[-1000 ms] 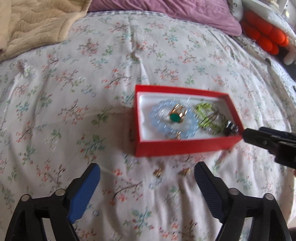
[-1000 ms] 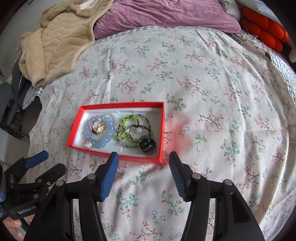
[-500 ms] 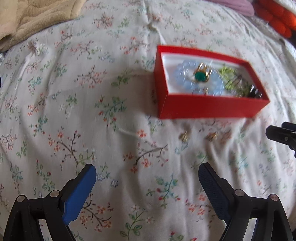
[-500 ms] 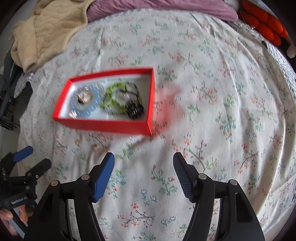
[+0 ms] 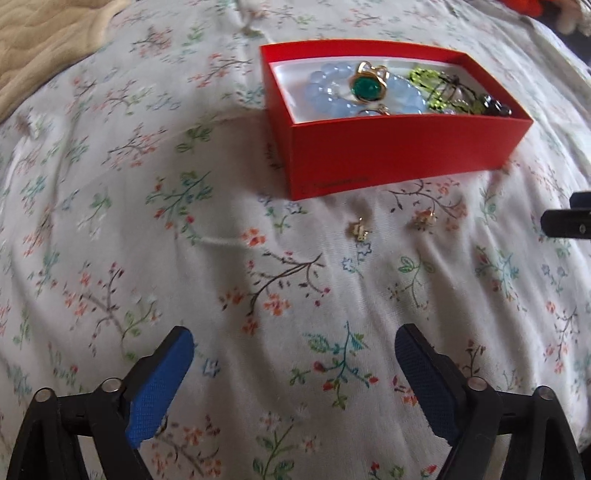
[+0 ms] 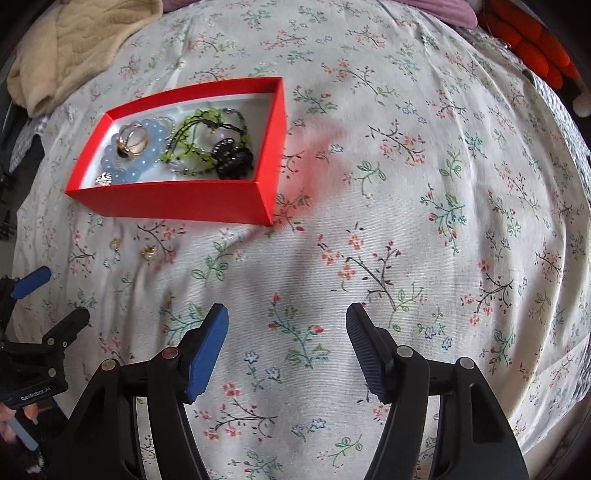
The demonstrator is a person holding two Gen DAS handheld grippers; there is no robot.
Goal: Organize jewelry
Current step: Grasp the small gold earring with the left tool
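Observation:
A red box point(image 5: 388, 155) point(image 6: 173, 203) sits on the floral bedspread. It holds a blue bead bracelet point(image 5: 325, 88) point(image 6: 147, 129), a gold ring with a green stone point(image 5: 367, 86), green beaded jewelry point(image 6: 192, 136) and a black piece point(image 6: 232, 157). Two small gold earrings lie on the sheet in front of the box: the left earring point(image 5: 359, 229) point(image 6: 116, 243) and the right earring point(image 5: 424, 218) point(image 6: 148, 252). My left gripper point(image 5: 293, 354) is open and empty, short of the earrings. My right gripper point(image 6: 286, 332) is open and empty, to the right of the box.
A beige blanket point(image 6: 66, 48) point(image 5: 44, 40) lies at the far left of the bed. Orange cushions point(image 6: 532, 44) and a purple pillow point(image 6: 436, 9) are at the far right. The left gripper's body shows at the left edge of the right wrist view point(image 6: 37, 332).
Both grippers have drawn back and lower toward the near side of the bed, so the box sits higher in both views. The earrings now lie ahead of my left gripper. Both stayed open.

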